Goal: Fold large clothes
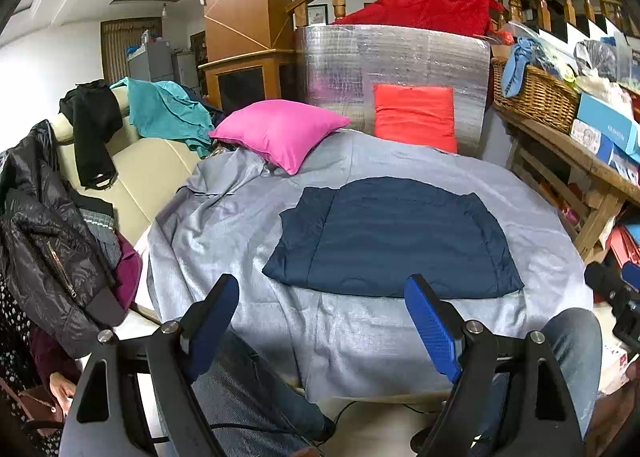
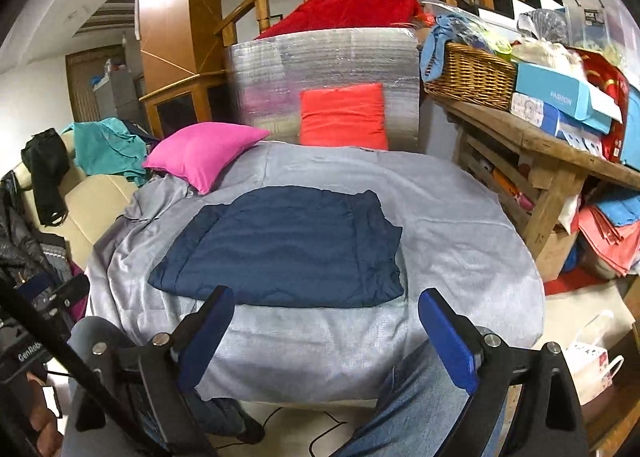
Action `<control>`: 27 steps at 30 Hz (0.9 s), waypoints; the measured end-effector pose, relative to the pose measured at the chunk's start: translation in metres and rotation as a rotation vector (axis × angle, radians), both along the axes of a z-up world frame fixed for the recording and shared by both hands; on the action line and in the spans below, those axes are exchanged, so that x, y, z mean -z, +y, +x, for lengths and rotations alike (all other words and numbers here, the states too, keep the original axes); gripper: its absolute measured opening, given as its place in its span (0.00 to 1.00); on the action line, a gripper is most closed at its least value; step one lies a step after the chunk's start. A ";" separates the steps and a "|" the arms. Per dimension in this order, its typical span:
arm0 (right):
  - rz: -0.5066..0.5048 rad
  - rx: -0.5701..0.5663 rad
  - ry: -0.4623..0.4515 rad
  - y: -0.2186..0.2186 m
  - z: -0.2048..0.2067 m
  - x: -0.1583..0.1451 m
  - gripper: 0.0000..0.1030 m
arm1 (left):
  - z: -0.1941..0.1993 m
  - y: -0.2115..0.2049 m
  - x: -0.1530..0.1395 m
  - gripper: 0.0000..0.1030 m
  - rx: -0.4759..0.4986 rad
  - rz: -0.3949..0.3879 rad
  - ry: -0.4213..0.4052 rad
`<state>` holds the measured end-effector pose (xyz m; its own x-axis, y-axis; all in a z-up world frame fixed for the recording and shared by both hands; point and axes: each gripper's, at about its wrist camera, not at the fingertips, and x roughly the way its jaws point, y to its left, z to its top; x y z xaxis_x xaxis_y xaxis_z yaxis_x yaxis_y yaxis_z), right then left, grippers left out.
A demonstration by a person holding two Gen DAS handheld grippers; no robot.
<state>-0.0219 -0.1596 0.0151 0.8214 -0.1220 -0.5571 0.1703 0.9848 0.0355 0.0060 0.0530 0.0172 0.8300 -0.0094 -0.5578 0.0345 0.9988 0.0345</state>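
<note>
One navy garment (image 1: 394, 237) lies folded into a rough rectangle in the middle of the grey-covered worktop (image 1: 360, 337), clear of both tools. The left tool (image 1: 322, 297) and the right tool (image 2: 326, 311) hover short of its near edge, each spread wide and gripping nothing. The padded cloth looks slippery, so a one-layer pinch could let the fold slide apart, or drag the loose grey cover. Two cushions sit behind: one pink (image 1: 280, 133), one red (image 1: 415, 117).

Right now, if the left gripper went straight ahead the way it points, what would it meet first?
Probably the near edge of the folded navy garment on the grey sheet; the open left gripper points at it, though depth is unclear.
</note>
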 end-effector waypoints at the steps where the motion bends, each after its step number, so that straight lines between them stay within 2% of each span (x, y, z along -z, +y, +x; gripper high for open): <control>1: -0.002 -0.002 0.002 0.000 0.000 0.000 0.92 | -0.001 0.001 -0.001 0.83 -0.001 -0.001 -0.002; 4: -0.001 -0.005 0.007 0.001 -0.001 0.000 0.92 | -0.005 0.001 -0.002 0.83 0.003 0.006 -0.020; 9: -0.051 -0.002 0.019 0.005 -0.001 0.000 0.92 | -0.005 0.001 0.001 0.83 0.009 0.019 -0.001; 14: -0.052 -0.013 0.027 0.011 -0.002 0.003 0.92 | -0.007 0.000 0.002 0.83 0.008 0.016 0.000; 17: -0.060 -0.018 0.027 0.013 -0.002 0.003 0.92 | -0.006 -0.004 0.004 0.83 0.018 0.041 -0.002; 19: -0.059 -0.014 0.055 0.014 0.003 0.002 0.92 | 0.000 -0.007 0.005 0.83 0.012 0.052 0.021; 22: -0.045 -0.010 0.039 0.010 0.008 0.003 0.92 | 0.008 -0.006 0.013 0.83 0.004 0.057 0.016; 27: -0.014 -0.014 0.049 0.011 0.011 0.009 0.92 | 0.015 -0.005 0.023 0.83 0.005 0.065 0.068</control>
<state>-0.0110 -0.1484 0.0059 0.7949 -0.1190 -0.5950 0.1579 0.9874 0.0135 0.0214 0.0476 -0.0057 0.7900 0.0247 -0.6126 0.0438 0.9944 0.0965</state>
